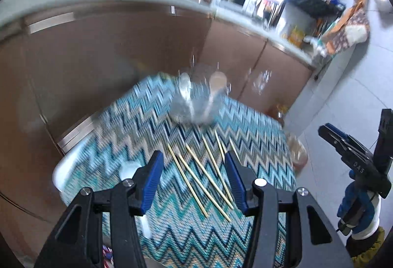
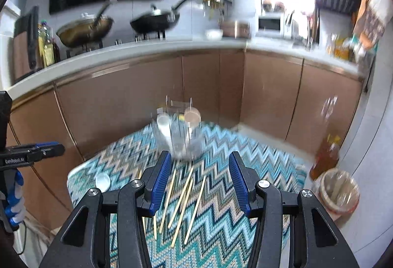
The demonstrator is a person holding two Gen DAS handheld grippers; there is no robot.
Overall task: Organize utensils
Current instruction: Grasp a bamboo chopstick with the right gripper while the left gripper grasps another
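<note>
Several pale wooden chopsticks [image 1: 206, 177] [image 2: 183, 199] lie scattered on a table covered with a teal zigzag cloth [image 1: 147, 125] [image 2: 233, 231]. Beyond them stands a clear holder [image 1: 194, 101] [image 2: 180, 137] with two spoons upright in it, blurred. A white spoon [image 1: 130, 169] [image 2: 102, 180] lies at the cloth's left side. My left gripper [image 1: 194, 160] hangs open above the chopsticks, nothing between its blue pads. My right gripper [image 2: 200, 160] is also open over the chopsticks and holds nothing. Each gripper shows at the edge of the other's view.
Brown kitchen cabinets [image 2: 147, 96] run behind the table under a pale counter with two woks [image 2: 84, 29] on a stove. A bottle of amber liquid [image 2: 325, 157] and a lined bin [image 2: 337, 191] stand on the floor to the right of the table.
</note>
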